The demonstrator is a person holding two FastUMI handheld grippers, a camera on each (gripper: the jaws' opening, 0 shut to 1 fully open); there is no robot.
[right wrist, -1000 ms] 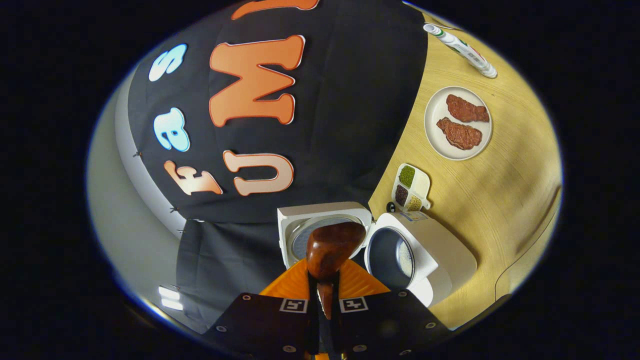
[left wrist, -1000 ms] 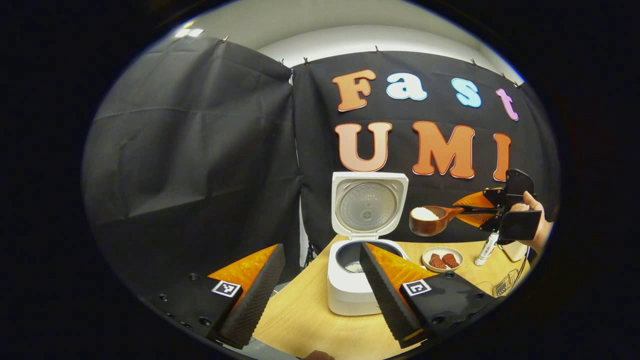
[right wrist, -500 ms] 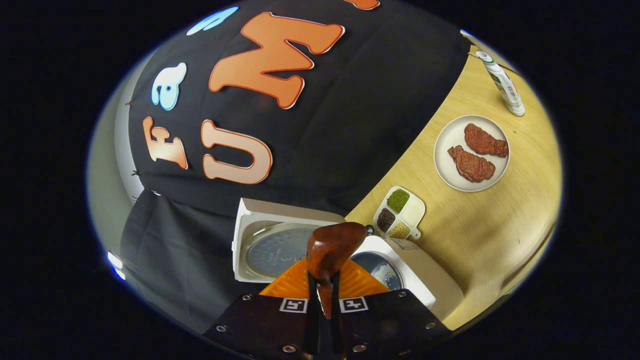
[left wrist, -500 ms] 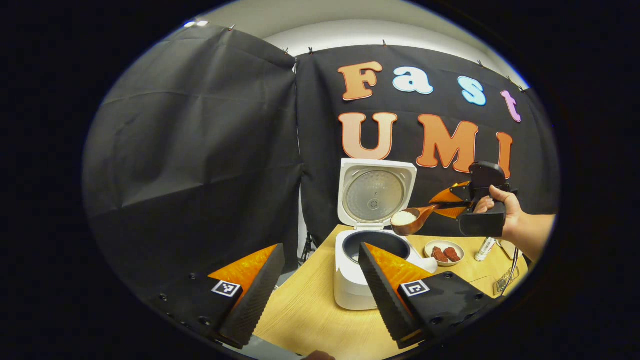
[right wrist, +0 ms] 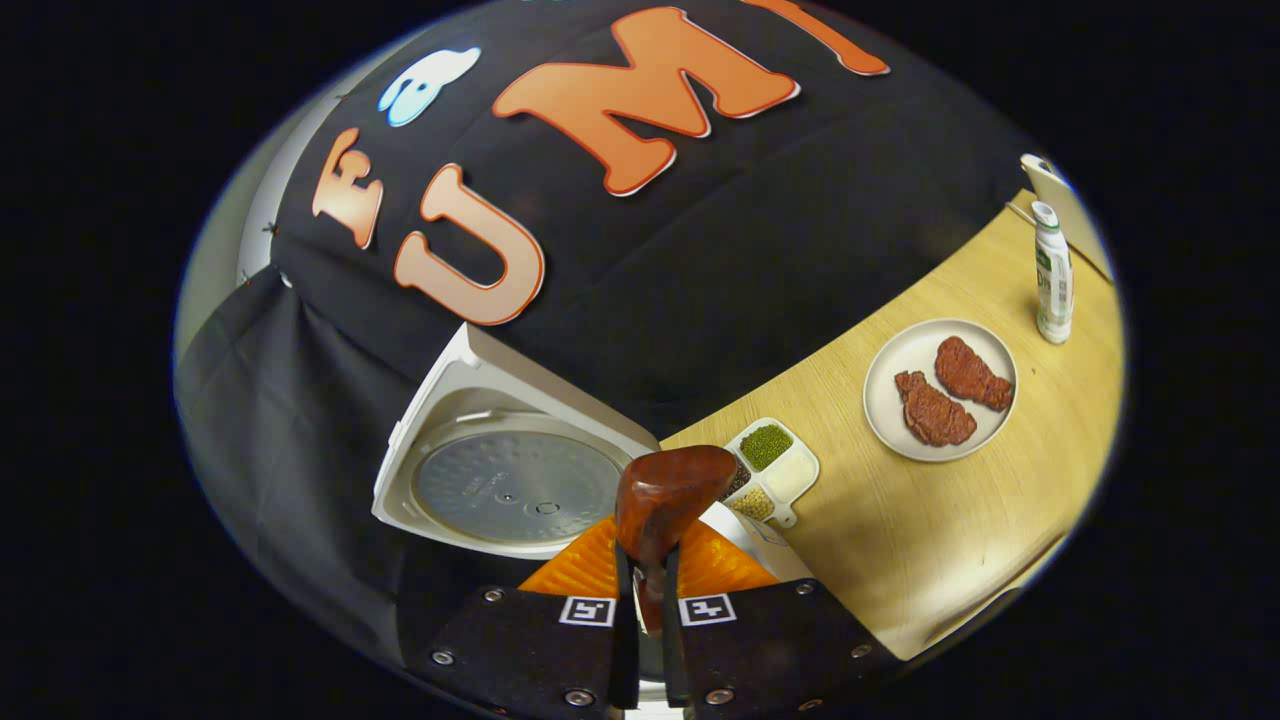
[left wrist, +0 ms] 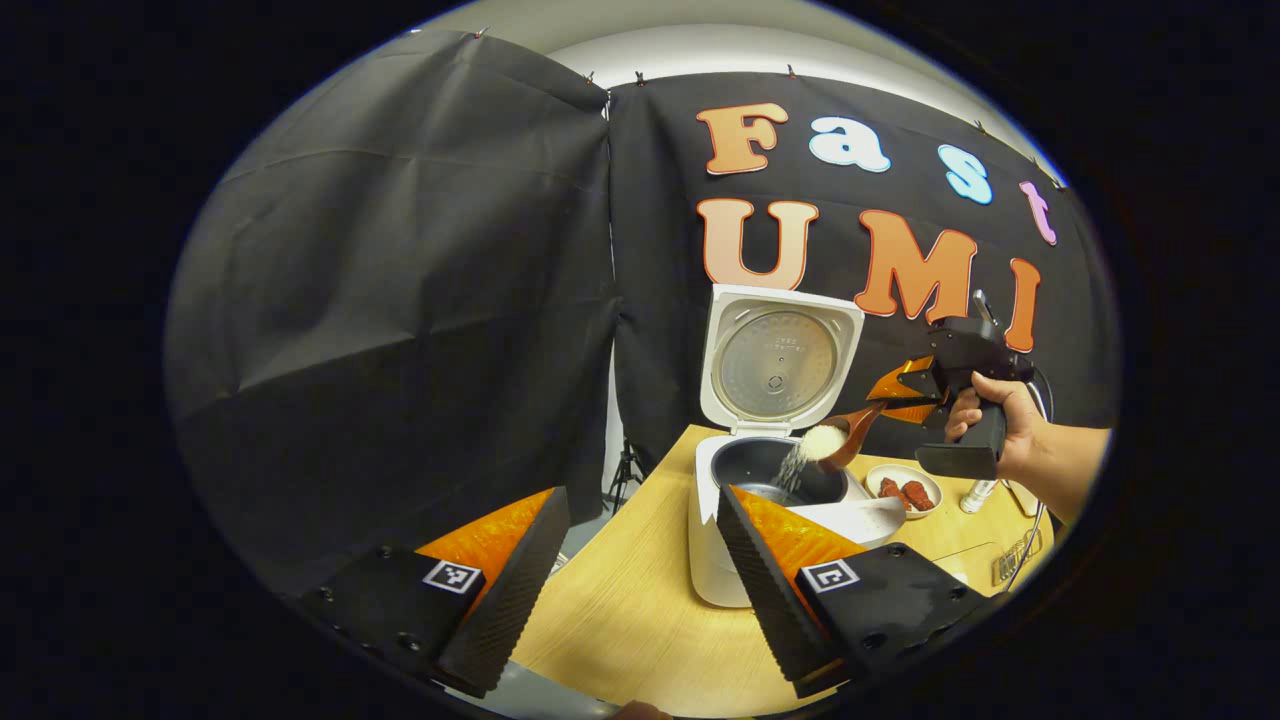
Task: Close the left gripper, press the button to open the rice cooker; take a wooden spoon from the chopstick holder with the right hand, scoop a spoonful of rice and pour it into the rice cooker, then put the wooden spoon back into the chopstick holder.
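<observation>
while right gripper (right wrist: 641, 590) clamps wooden spoon (left wrist: 843, 437) tipping rice (left wrist: 795, 462) into rice cooker (left wrist: 775, 470), left gripper (left wrist: 640, 570) fingers apart.

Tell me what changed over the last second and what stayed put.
The right gripper carried the wooden spoon from beside the open lid to above the rice cooker and tipped it; the rice that sat heaped in the bowl now spills into the inner pot. Unchanged: the grip on the spoon handle, the open left gripper, the raised lid, and the plate of meat on the table.
</observation>
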